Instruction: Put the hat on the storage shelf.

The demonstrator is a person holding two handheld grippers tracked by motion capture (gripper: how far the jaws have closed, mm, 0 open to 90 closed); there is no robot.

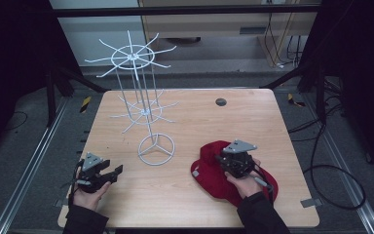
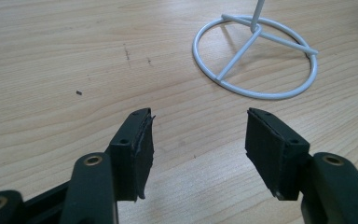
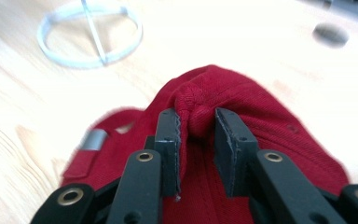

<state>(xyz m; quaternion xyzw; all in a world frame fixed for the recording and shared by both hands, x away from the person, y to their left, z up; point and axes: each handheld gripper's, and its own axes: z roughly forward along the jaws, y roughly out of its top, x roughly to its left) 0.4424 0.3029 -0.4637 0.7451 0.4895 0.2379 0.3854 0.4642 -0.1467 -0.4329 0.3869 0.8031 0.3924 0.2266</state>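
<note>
A red cap (image 1: 208, 170) lies on the wooden table (image 1: 253, 122) at the front right. My right gripper (image 1: 234, 165) points down onto it, and in the right gripper view its pads pinch a bunched fold of the cap's crown (image 3: 242, 98), so the right gripper (image 3: 198, 126) is shut on the cloth. At the front left, my left gripper (image 1: 113, 173) sits low over the bare wood. It stands open (image 2: 198, 135) with nothing between its jaws. A white wire rack (image 1: 143, 97) with hooked arms rises between the two hands.
The rack's ring base (image 1: 156, 148) rests on the table middle, just ahead of the left gripper (image 2: 256, 56) and to the far left in the right gripper view (image 3: 91, 35). A dark round disc (image 1: 220, 102) is set in the tabletop at the back.
</note>
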